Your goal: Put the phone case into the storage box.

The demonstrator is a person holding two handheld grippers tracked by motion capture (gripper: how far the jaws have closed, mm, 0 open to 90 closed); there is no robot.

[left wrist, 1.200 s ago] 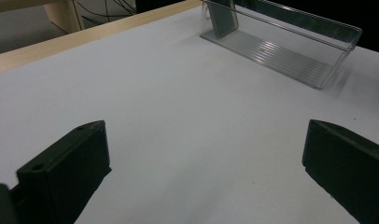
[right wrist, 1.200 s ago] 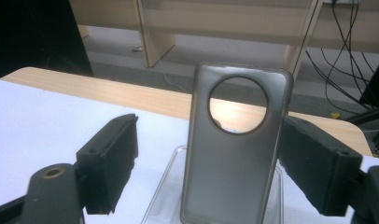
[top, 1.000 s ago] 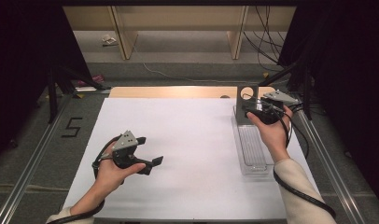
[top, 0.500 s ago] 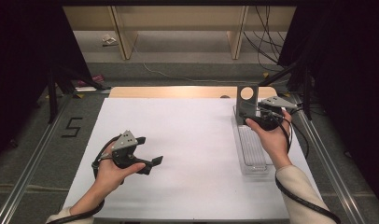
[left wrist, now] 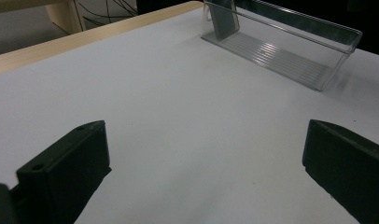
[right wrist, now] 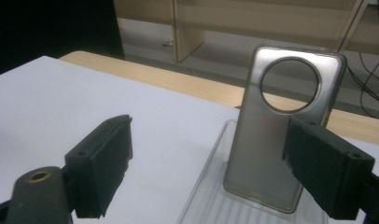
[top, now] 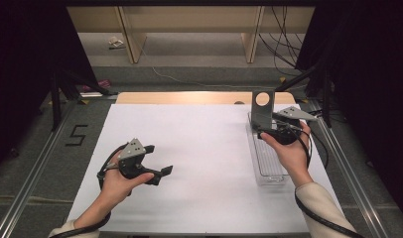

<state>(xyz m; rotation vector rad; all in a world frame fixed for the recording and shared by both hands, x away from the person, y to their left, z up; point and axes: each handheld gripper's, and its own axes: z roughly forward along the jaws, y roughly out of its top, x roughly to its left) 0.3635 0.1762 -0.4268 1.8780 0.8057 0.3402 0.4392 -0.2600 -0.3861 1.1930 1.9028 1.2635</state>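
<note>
I judge I'm lining up a grasp: my right gripper (right wrist: 206,172) is wide open and empty, jaws either side of the phone case (right wrist: 277,126) standing in the clear tray (top: 267,159) at the bench's (top: 199,148) right edge. Next, ease forward and close. The left gripper (top: 157,161), open and empty, hovers over bare bench.

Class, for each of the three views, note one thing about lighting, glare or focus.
High view: white table evenly bright, surroundings dark. Left gripper view: glare streaks on the clear tray; near tongs soft. Right gripper view: phone case fairly sharp, tongs blurred.
</note>
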